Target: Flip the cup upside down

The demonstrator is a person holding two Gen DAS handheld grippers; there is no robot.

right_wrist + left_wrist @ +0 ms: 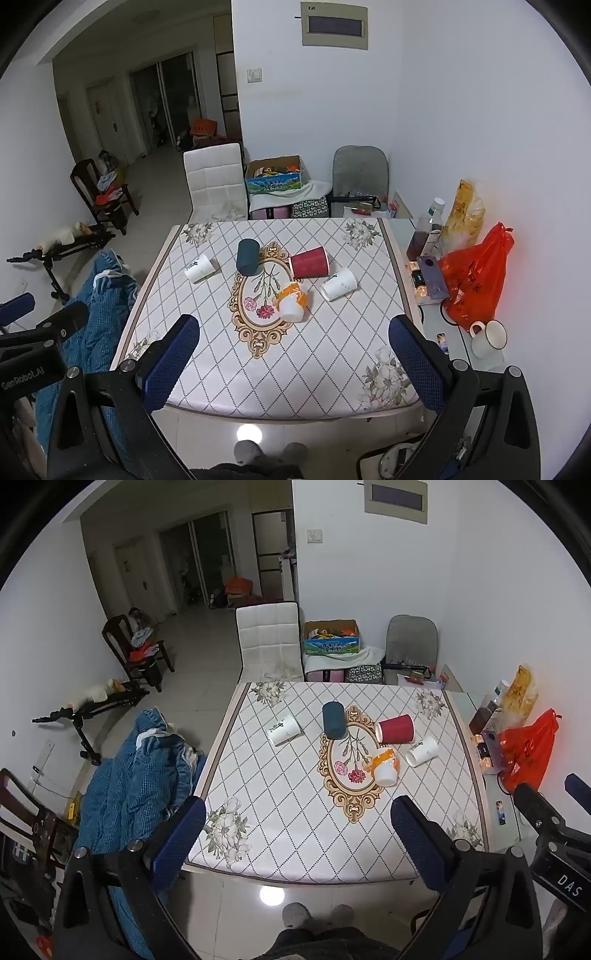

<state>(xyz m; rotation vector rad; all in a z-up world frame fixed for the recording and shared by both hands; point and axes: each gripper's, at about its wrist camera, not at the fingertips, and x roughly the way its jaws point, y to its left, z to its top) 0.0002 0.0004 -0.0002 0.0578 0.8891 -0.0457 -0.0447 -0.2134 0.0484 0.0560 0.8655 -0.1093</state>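
Several paper cups lie on their sides on the patterned table (280, 812) (295, 369): a white one at the left (283, 730) (199, 268), a dark teal one (334, 720) (247, 257), a red one (396, 729) (309, 262), an orange-and-white one (385, 766) (292, 303) and a white one at the right (422, 751) (338, 283). My left gripper (297, 843) is open and empty, above the table's near edge. My right gripper (293, 360) is open and empty, also back at the near edge. Each gripper shows at the edge of the other's view.
A red plastic bag (476, 280), bottles (430, 229), a phone (432, 277) and a white mug (487, 338) stand on the glass strip to the right. A white chair (216, 181) stands behind the table. A blue blanket (136, 775) lies left.
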